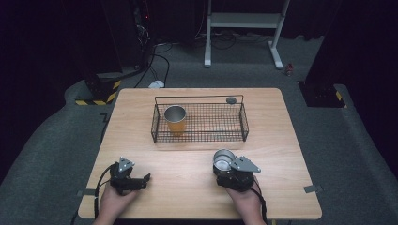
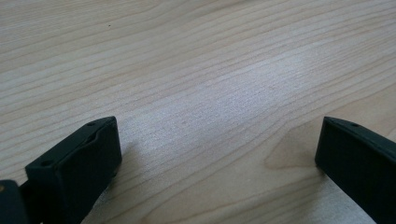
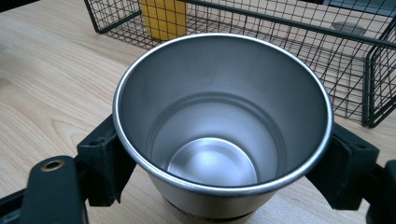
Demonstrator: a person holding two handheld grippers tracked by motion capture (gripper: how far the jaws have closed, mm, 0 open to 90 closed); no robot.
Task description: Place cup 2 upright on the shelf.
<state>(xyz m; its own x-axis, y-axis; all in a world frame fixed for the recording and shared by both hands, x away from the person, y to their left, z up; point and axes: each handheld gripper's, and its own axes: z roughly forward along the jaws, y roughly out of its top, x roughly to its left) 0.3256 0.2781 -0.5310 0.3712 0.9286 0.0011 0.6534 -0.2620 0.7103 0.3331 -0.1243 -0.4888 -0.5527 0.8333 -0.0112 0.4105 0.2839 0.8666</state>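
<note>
Right gripper view: right tool [image 3: 224, 158] clamped on steel cup [image 3: 223, 121], upright on worktop [image 3: 42, 93], wire basket [image 3: 289, 32] just ahead. Left tool [image 2: 217, 163] spread, idle. Grasp step judged in hand; next, lift clear over basket rim beside yellow cup [image 3: 163, 16].

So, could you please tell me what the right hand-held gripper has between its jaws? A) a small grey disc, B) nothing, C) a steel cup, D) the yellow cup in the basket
C: in the right gripper view, the jaws of the right hand-held gripper clamp both sides of the steel cup, in front of the wire basket.
</note>
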